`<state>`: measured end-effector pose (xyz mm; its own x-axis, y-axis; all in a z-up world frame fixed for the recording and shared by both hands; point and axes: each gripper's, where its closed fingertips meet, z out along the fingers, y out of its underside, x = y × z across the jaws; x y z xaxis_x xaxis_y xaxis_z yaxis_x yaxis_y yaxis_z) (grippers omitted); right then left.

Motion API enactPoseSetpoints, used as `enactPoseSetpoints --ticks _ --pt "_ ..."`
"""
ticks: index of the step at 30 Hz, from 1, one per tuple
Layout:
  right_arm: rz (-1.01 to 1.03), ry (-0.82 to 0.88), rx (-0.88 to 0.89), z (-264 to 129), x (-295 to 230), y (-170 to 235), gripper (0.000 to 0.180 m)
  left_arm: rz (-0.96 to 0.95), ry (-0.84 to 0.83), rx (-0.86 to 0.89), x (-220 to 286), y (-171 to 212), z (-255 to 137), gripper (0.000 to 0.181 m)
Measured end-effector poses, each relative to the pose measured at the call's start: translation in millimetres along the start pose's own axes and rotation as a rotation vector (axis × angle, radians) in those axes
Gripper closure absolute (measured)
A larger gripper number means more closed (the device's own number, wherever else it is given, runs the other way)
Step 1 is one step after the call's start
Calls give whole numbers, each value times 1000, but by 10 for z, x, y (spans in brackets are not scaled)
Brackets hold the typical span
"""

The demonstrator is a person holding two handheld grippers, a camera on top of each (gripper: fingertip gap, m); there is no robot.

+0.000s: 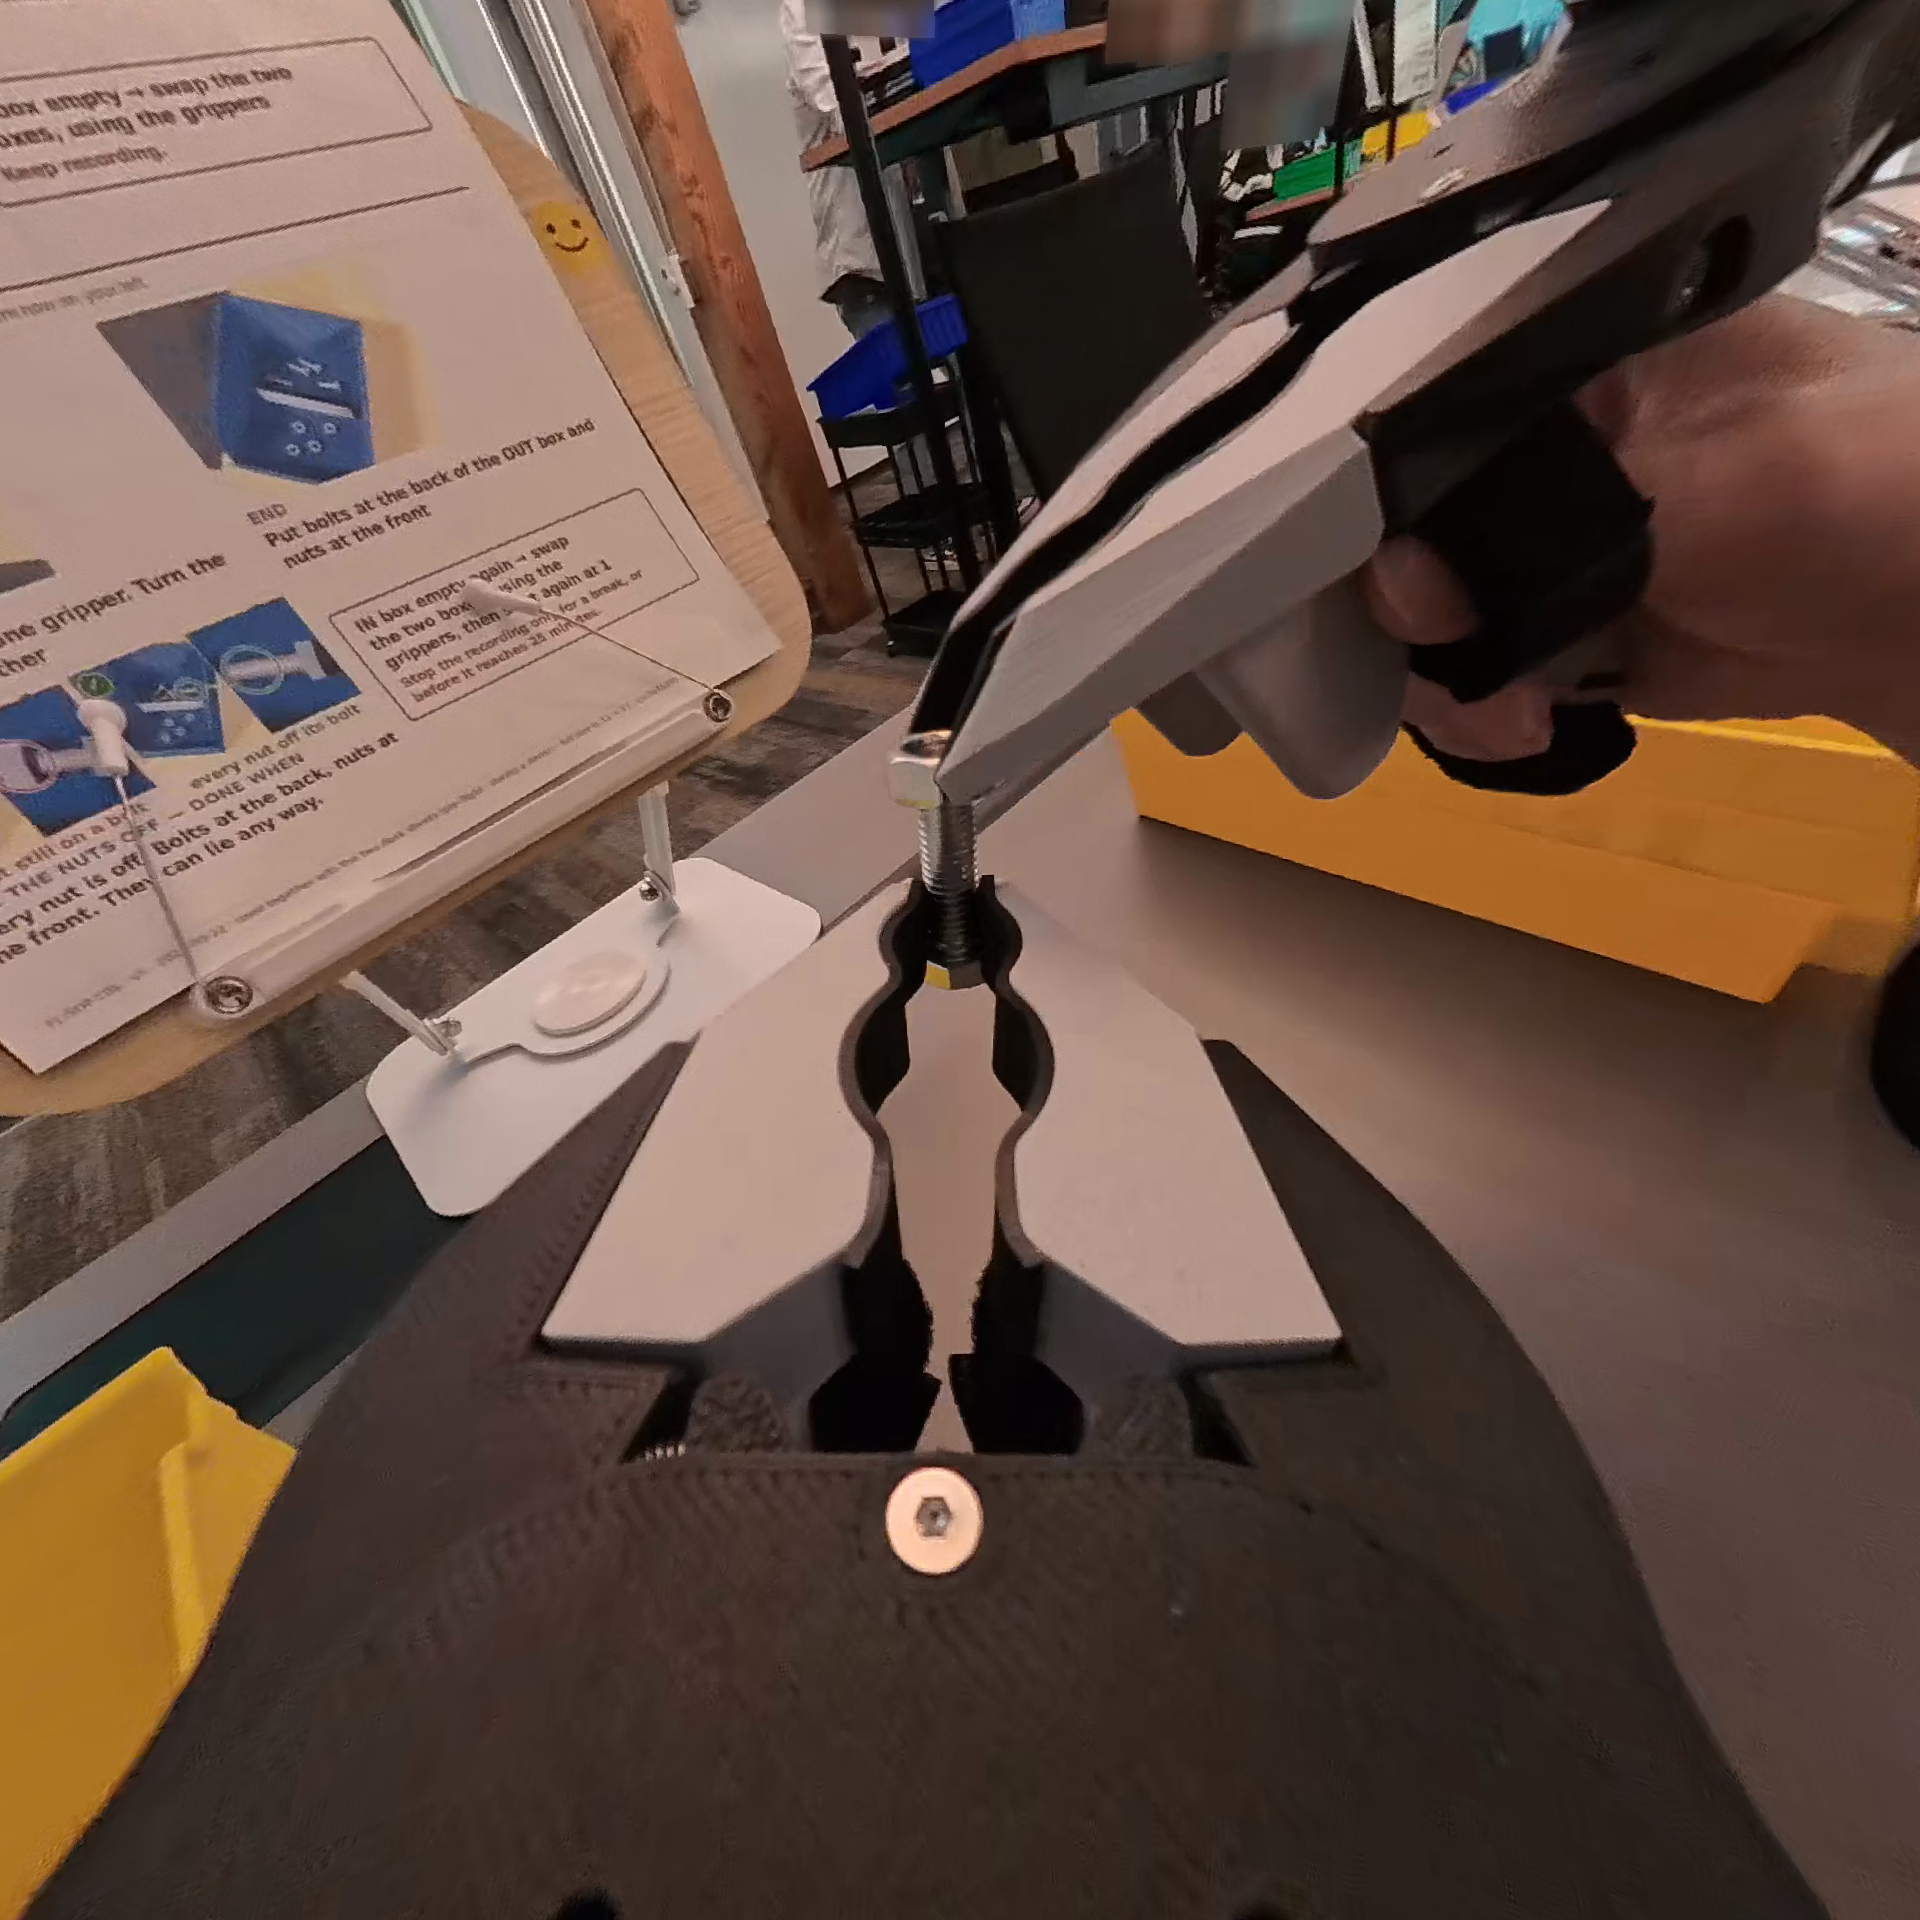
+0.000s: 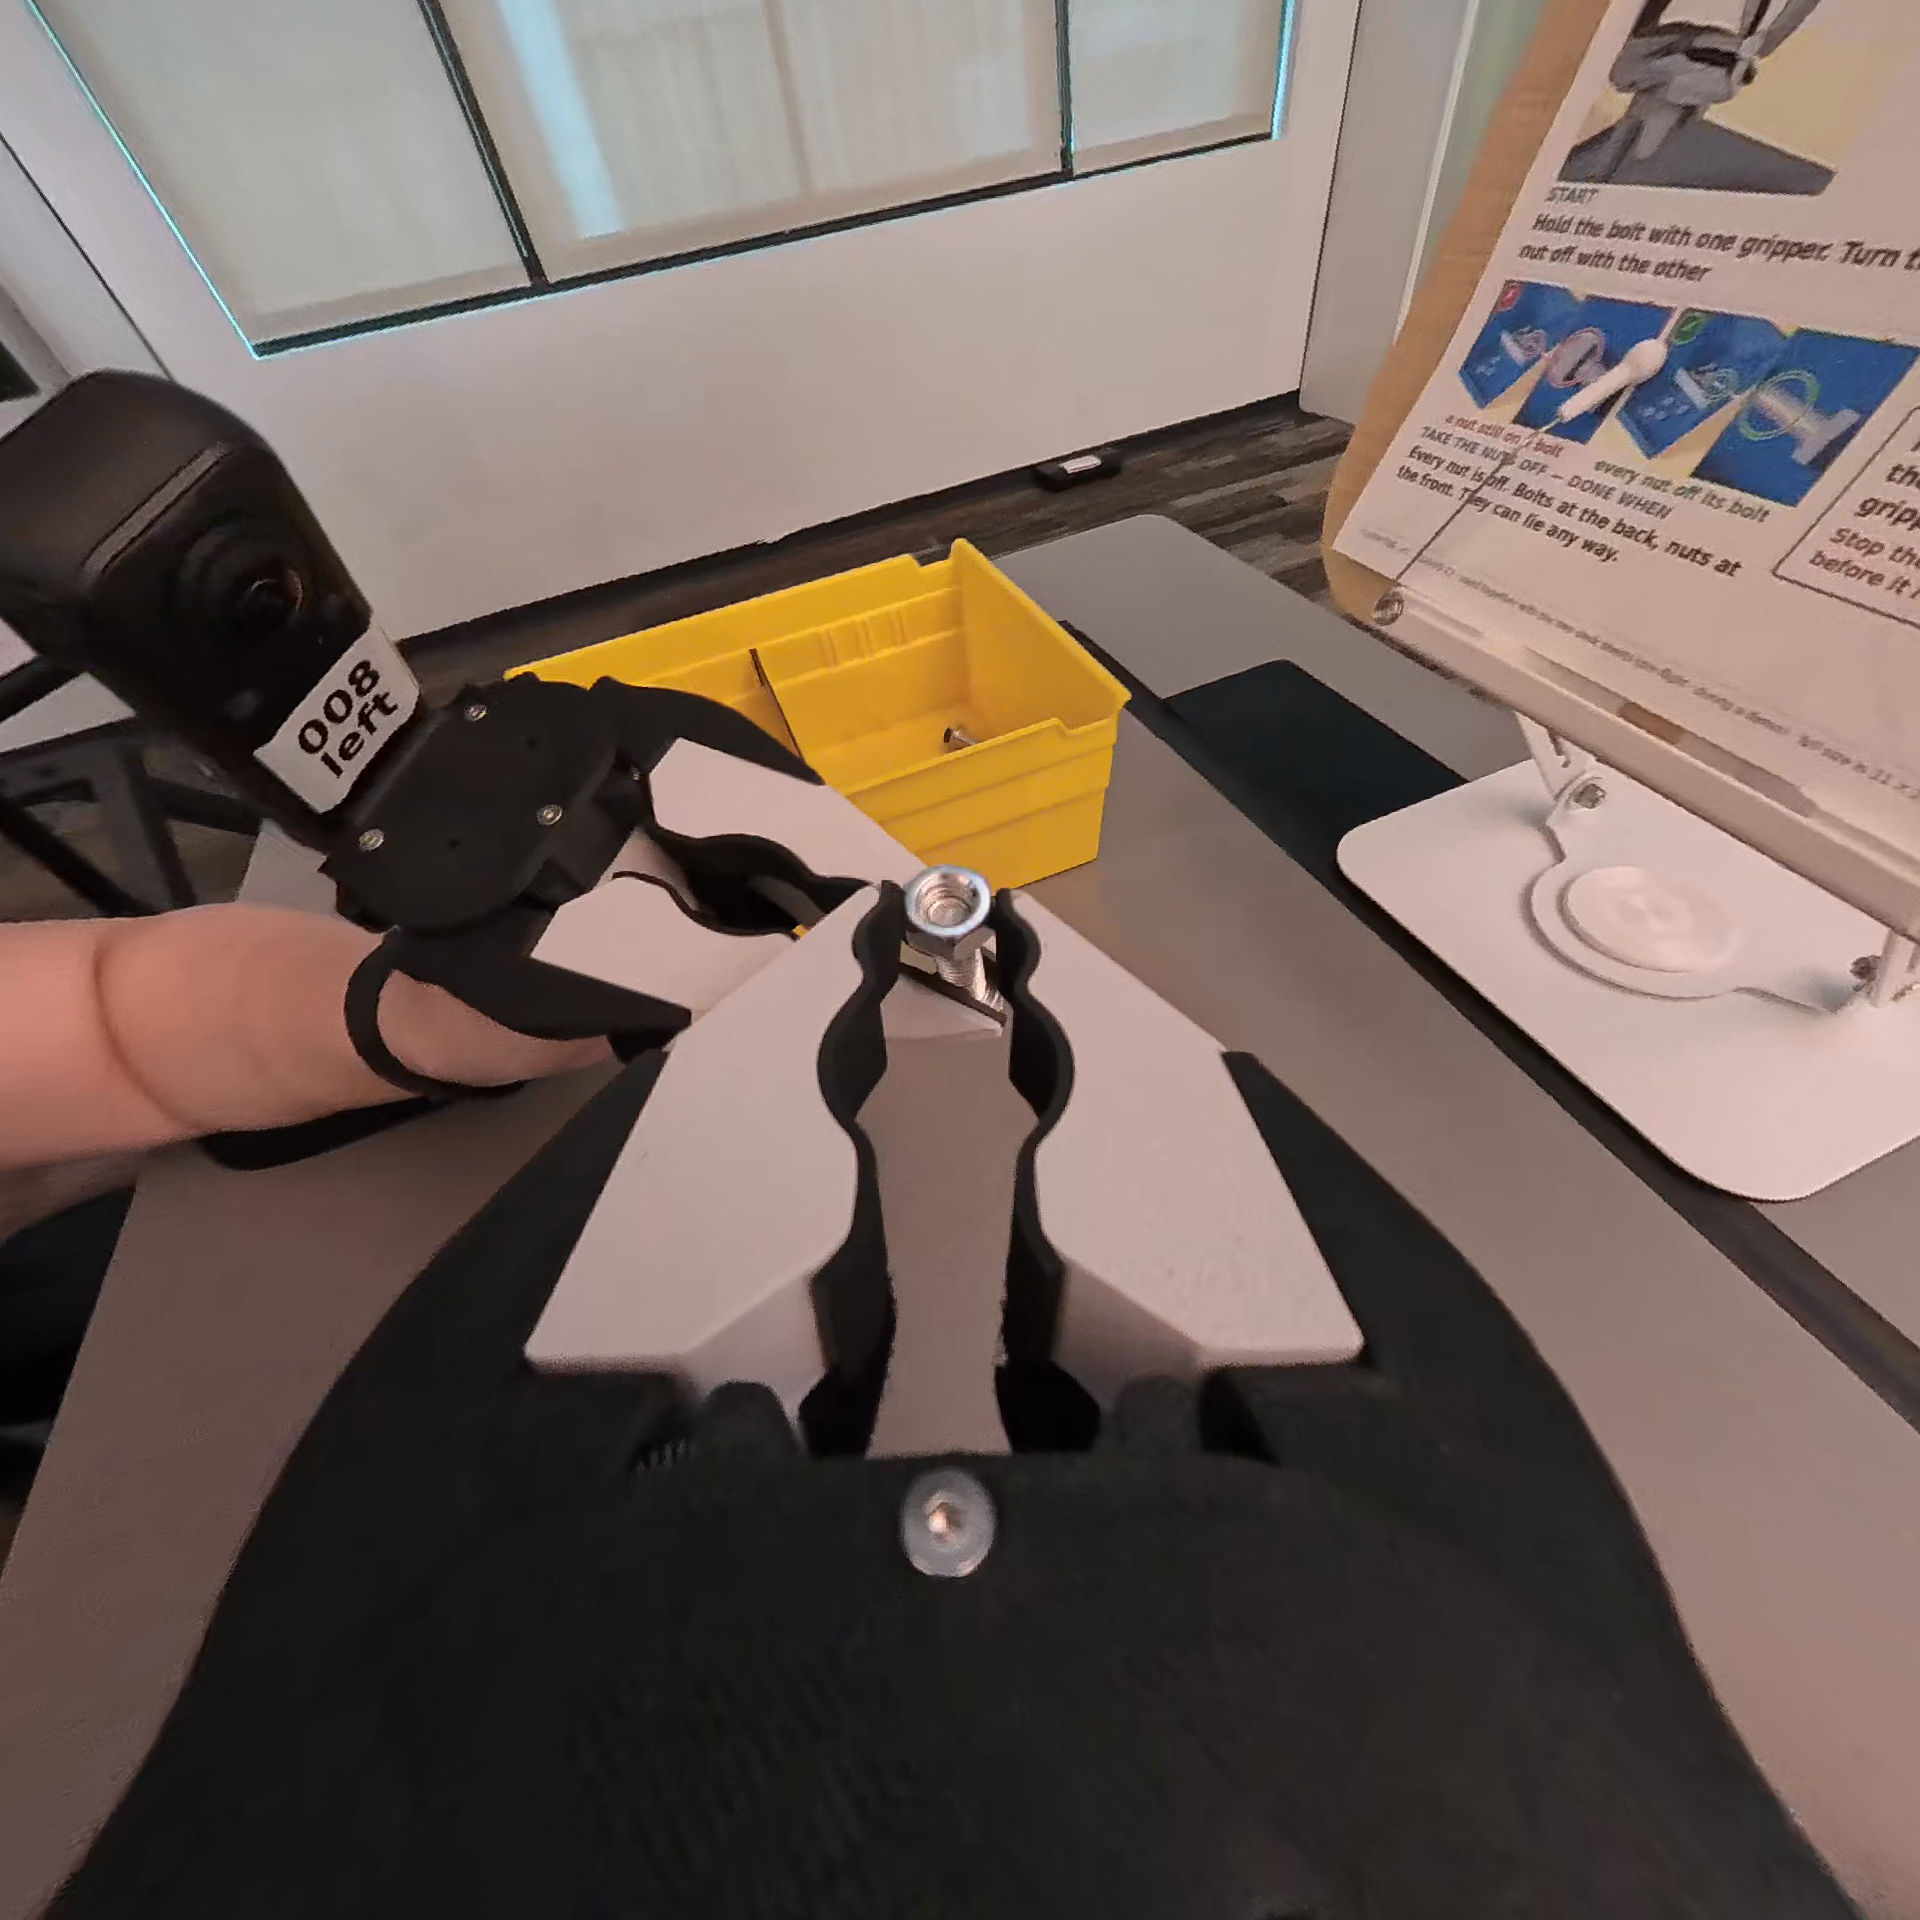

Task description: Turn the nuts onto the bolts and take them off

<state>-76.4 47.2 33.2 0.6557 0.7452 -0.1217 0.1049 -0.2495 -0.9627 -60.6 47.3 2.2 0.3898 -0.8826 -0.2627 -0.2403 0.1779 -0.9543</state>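
Observation:
A silver bolt [image 1: 948, 862] stands upright between the tips of my left gripper [image 1: 951, 930], which is shut on its lower end. A silver hex nut [image 1: 918, 774] sits at the top of the bolt's thread. My right gripper [image 1: 940, 753] comes down from the upper right and is shut on that nut. In the right wrist view the nut [image 2: 945, 902] is seen end-on between the tips of my right gripper [image 2: 945, 920], with the bolt's thread [image 2: 964, 975] below it. The left gripper's fingers [image 2: 748, 821] reach in from the left, held by a hand [image 2: 208, 1018].
A yellow bin [image 2: 1039, 769] on the grey table [image 1: 1403, 1143] holds a loose bolt [image 2: 961, 736]. Another yellow bin [image 1: 1507, 842] lies behind the right gripper, and a yellow bin edge [image 1: 94, 1558] sits lower left. An instruction sheet on a stand [image 1: 312, 520] with a white base [image 1: 582, 1039] stands near. Left and right tips are no more than a few centimetres apart.

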Motion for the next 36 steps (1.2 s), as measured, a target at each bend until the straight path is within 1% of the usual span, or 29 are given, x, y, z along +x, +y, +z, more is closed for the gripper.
enactPoseSetpoints --ticks 2,4,6,8,10,15,19,21,22,24,25,27,28,33,34,36 --pt "-25 -14 3 -17 -11 -10 163 -12 8 15 -7 -24 -7 174" --pt "-30 -86 39 -69 -92 -77 149 -13 18 28 0 -65 -19 174" --pt "-35 -113 92 -165 -99 -175 144 -8 29 44 18 -105 -35 174" --pt "-74 -143 154 -259 -128 -267 143 -5 35 61 31 -145 -50 174" --pt "-110 -136 171 -290 -121 -285 142 0 48 81 52 -187 -66 173" --pt "-105 -157 154 -191 -189 -237 141 -6 37 91 24 -223 -85 173" --pt "-171 -118 133 -151 -176 -194 141 -41 47 108 4 -253 -101 173" --pt "-187 -139 131 -160 -222 -193 141 -48 41 111 -23 -260 -108 173" --pt "-195 -158 139 -171 -262 -206 142 -49 37 111 -39 -262 -112 173" --pt "-210 -187 131 -193 -321 -202 150 -52 30 114 -65 -267 -119 173" --pt "-212 -176 122 -192 -306 -196 150 -57 33 116 -67 -272 -123 173" --pt "-217 -134 143 -187 -254 -232 138 -60 34 119 -66 -283 -128 173" --pt "-218 -142 156 -183 -274 -246 132 -57 34 122 -63 -290 -131 173" --pt "-270 -172 121 -129 -377 -175 123 -50 27 121 -71 -295 -136 173" --pt "-282 -180 118 -137 -397 -172 125 -51 20 118 -91 -291 -137 173" --pt "-301 -239 131 -182 -508 -184 135 -61 4 114 -145 -281 -145 173"
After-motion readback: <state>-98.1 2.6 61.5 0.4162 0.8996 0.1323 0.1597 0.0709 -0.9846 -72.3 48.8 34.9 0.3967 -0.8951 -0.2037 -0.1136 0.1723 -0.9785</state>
